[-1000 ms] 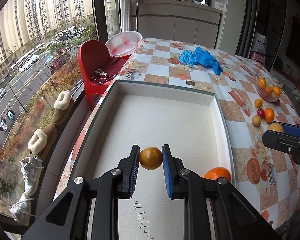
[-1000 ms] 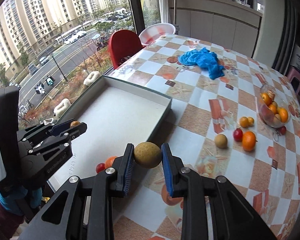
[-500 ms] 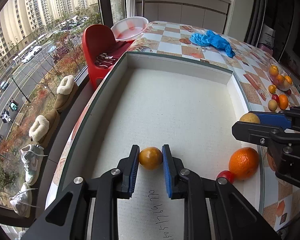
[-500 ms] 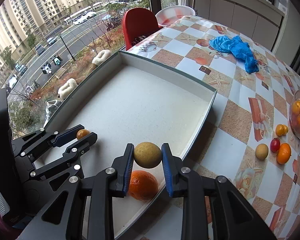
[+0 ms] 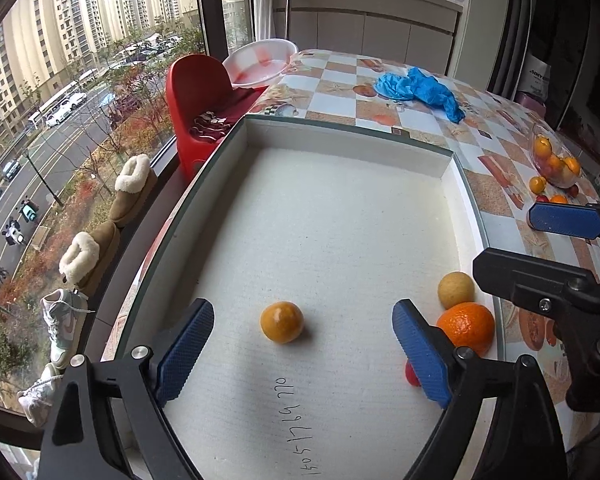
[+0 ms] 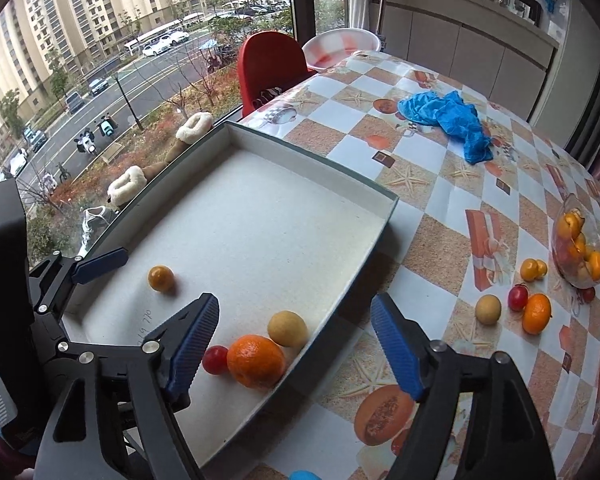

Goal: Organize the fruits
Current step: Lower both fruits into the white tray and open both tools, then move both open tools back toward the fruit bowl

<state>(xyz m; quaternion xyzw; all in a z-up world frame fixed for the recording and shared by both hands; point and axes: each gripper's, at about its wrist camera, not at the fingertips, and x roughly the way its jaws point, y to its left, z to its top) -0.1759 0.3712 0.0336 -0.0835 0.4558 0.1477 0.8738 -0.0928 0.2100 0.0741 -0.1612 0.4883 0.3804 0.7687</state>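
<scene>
A shallow white box [image 5: 448, 166] [image 6: 384, 220] lies on the checkered table. My left gripper [image 5: 304, 354] has its jaws opening wide; a small orange-yellow fruit [image 5: 281, 322] [image 6: 161, 278] rests on the box floor between them, untouched. My right gripper [image 6: 296, 344] has its jaws opening too, over the box's near right corner. Below it lie a tan round fruit [image 6: 287, 328] [image 5: 455, 290], a big orange [image 6: 256, 361] [image 5: 465, 327] and a small red fruit [image 6: 215, 359] [image 5: 411, 374], none pressed by the pads.
Loose fruits lie on the table to the right: a tan one [image 6: 488, 309], a red one [image 6: 517, 297], an orange [image 6: 537, 313]. A glass bowl of fruit [image 6: 578, 250] stands beyond. A blue cloth [image 6: 448, 118] lies farther back. A red chair [image 5: 196, 92] and window are left.
Both grippers went from shut on a fruit to wide. The orange-yellow fruit now rests on the box floor; the tan fruit has dropped beside the big orange.
</scene>
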